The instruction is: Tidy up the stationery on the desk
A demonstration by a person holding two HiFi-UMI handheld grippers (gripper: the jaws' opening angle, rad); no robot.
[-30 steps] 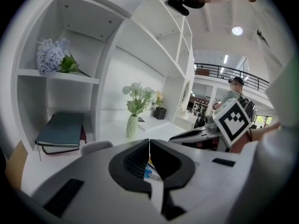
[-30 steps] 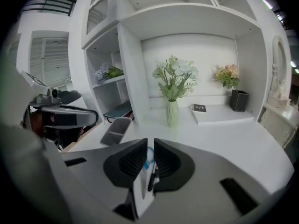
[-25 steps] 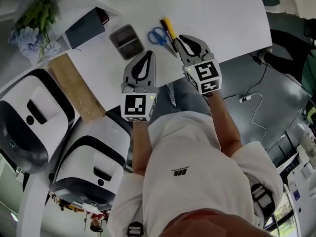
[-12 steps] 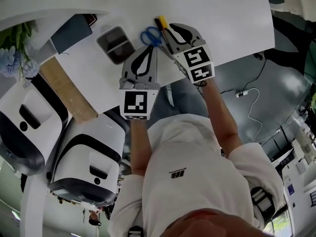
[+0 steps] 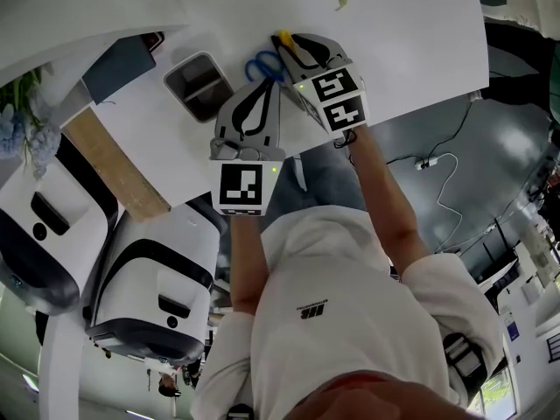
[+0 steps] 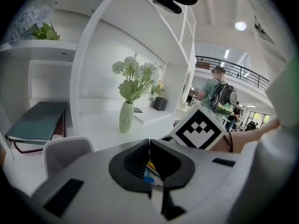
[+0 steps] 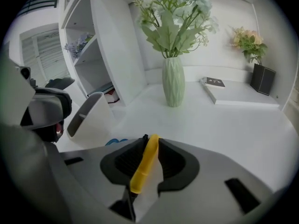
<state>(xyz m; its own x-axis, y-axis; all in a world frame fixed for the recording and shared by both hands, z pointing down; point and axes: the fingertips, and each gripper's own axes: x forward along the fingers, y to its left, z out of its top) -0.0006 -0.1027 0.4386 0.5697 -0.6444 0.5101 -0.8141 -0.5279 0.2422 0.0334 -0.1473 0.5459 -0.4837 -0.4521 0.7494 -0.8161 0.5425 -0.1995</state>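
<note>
My right gripper (image 7: pixel 149 141) is shut on a yellow pen (image 7: pixel 144 164), which runs slantwise between its jaws. In the head view the right gripper (image 5: pixel 293 46) is over the white desk (image 5: pixel 411 33), with the yellow pen (image 5: pixel 282 39) poking out past its tips. Blue-handled scissors (image 5: pixel 261 64) lie just left of it; their handles (image 7: pixel 117 142) also show in the right gripper view. My left gripper (image 5: pixel 265 87) hangs beside the scissors, shut and holding nothing; in its own view the left gripper (image 6: pixel 149 142) has its jaws touching. A grey pen holder (image 5: pixel 199 86) lies to the left.
A dark notebook (image 5: pixel 118 64) lies on the shelf at the left, and a wooden box (image 5: pixel 114 160) sits at the desk's near edge. A green vase (image 7: pixel 174 80) with flowers and a white book (image 7: pixel 224 88) stand at the back. The pen holder (image 7: pixel 88 118) is left of my right gripper.
My right gripper has moved forward and left over the yellow pen and now has it between its jaws. The left gripper has stayed near the scissors.
</note>
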